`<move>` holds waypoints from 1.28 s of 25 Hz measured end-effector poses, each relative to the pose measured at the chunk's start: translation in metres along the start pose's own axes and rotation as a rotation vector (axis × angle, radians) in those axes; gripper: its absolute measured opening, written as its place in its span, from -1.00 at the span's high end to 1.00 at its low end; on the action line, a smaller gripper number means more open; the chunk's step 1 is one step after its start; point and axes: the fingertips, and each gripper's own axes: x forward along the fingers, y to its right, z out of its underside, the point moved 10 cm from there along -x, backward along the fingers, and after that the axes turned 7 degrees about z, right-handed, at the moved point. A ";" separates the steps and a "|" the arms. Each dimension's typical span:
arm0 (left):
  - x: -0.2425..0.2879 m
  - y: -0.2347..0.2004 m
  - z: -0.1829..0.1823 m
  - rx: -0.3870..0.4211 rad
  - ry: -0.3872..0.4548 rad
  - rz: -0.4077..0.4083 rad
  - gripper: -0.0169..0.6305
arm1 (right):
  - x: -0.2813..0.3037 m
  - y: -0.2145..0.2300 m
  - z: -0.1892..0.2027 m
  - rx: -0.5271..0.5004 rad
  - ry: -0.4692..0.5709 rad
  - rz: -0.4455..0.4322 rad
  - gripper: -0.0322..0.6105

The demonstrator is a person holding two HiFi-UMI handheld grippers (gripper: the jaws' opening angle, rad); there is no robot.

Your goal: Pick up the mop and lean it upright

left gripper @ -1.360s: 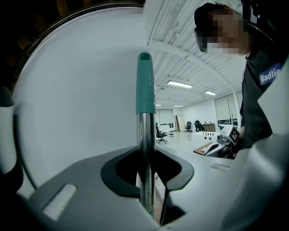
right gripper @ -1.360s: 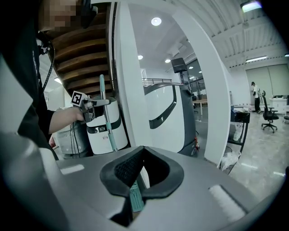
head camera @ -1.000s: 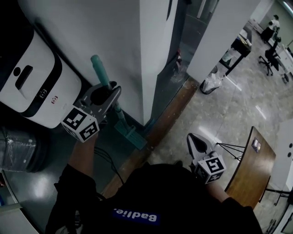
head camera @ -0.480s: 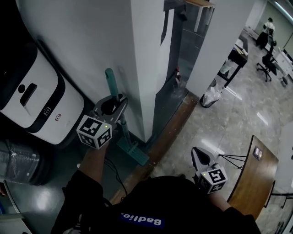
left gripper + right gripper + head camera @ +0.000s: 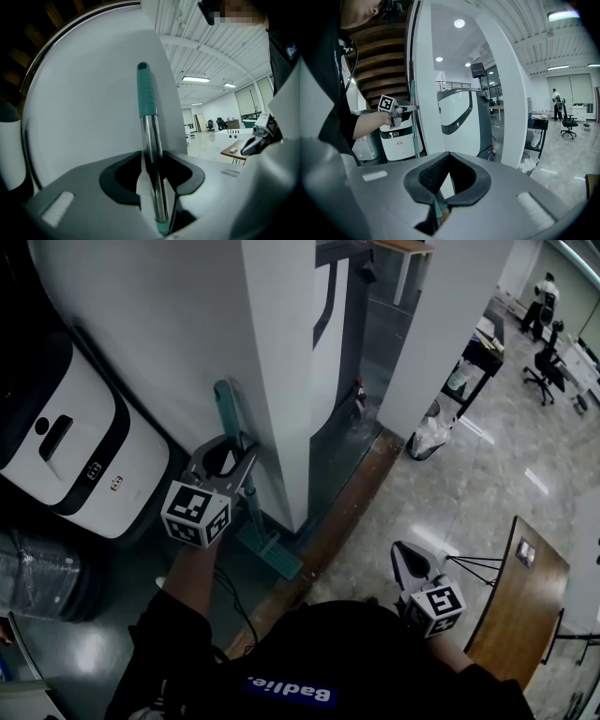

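Since the mop (image 5: 228,413) already stood upright against the white pillar (image 5: 169,324), only the release remained. The left gripper's (image 5: 232,451) fingers (image 5: 143,190) had just been spreading, loose round its shaft. The right gripper (image 5: 405,554) hung apart, fingers pressed together and empty. A bagged bin (image 5: 431,413) stood well apart, contents unseen.

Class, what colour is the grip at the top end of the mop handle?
Teal; the grip shows best in the left gripper view.

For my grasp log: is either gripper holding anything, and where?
Nothing clamped: left gripper, jaws just opening, straddles the mop shaft below its teal grip. Right gripper empty.
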 end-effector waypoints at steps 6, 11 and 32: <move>-0.002 0.003 0.000 -0.002 0.007 -0.007 0.32 | -0.004 0.004 0.002 0.006 -0.002 0.000 0.88; -0.002 0.009 0.000 -0.011 0.010 -0.002 0.24 | -0.008 0.004 0.003 0.003 -0.004 -0.005 0.88; -0.048 0.029 0.032 -0.085 0.052 -0.064 0.06 | -0.047 -0.019 0.038 0.006 -0.102 0.003 0.88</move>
